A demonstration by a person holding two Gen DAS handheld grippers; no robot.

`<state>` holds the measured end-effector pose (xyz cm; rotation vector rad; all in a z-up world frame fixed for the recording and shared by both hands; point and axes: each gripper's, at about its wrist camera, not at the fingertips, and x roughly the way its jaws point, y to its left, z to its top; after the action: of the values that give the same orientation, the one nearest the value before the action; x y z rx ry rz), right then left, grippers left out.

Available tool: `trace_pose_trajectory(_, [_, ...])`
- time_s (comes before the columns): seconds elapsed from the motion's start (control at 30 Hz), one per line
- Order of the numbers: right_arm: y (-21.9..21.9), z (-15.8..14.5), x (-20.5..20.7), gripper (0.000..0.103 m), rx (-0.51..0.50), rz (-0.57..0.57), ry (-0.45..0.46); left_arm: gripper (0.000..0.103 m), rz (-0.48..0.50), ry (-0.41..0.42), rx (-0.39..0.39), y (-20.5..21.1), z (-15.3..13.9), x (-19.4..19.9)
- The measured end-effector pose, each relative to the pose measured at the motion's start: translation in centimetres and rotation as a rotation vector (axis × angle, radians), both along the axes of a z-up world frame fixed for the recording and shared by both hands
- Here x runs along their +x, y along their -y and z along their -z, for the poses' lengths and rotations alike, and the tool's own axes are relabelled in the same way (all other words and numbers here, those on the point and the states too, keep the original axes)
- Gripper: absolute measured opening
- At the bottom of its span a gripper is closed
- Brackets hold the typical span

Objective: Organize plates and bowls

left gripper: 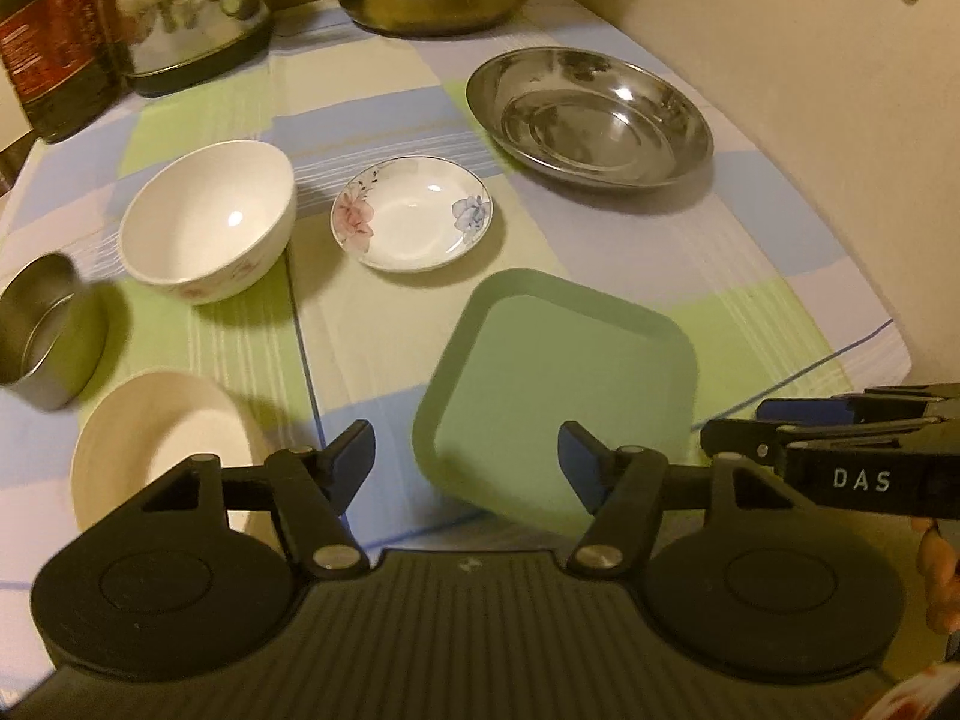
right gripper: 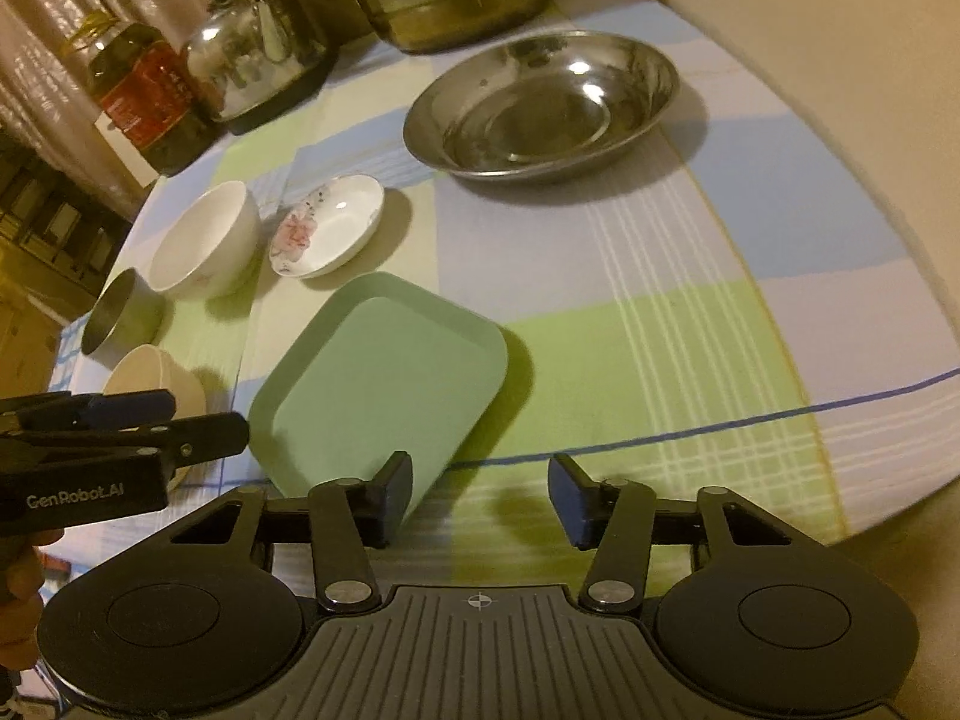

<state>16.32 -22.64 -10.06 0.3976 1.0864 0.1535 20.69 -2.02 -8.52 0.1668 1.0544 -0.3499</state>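
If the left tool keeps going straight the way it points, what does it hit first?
Most likely the green square plate: the left tool, open and empty, is aimed at its near corner, though depth is hard to judge.

Right gripper (right gripper: 480,495) over checked cloth (right gripper: 690,324), jaws apart, nothing between. Green tray (right gripper: 384,378) just beyond left finger. Steel dish (right gripper: 540,108) far back. Left gripper (right gripper: 180,426) at left edge.

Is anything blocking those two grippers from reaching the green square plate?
Nothing visible. The green plate lies bare on the tablecloth, right ahead of the open left gripper and just left of the open right gripper. The other dishes sit farther away.
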Motion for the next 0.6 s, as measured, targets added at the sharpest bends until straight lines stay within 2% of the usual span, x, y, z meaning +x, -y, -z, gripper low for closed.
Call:
trace_pose_trajectory(0.17, [-0.6, 1.3, 1.4, 0.039, 0.011, 0.016, -0.03, 0.063, 0.027, -0.022, 0.007, -0.1, 0.9, 1.7])
trace_pose_trajectory(0.47, [-0.6, 2.2, 2.7, 0.012, 0.009, 0.02, -0.047, 0.056, 0.058, -0.047, 0.007, 0.0, 2.1, 3.6])
trace_pose_trajectory(0.6, [-0.2, 2.0, 3.1, 0.008, -0.034, 0.031, -0.035, 0.052, 0.085, -0.05, 0.003, 0.4, 2.3, 4.1])
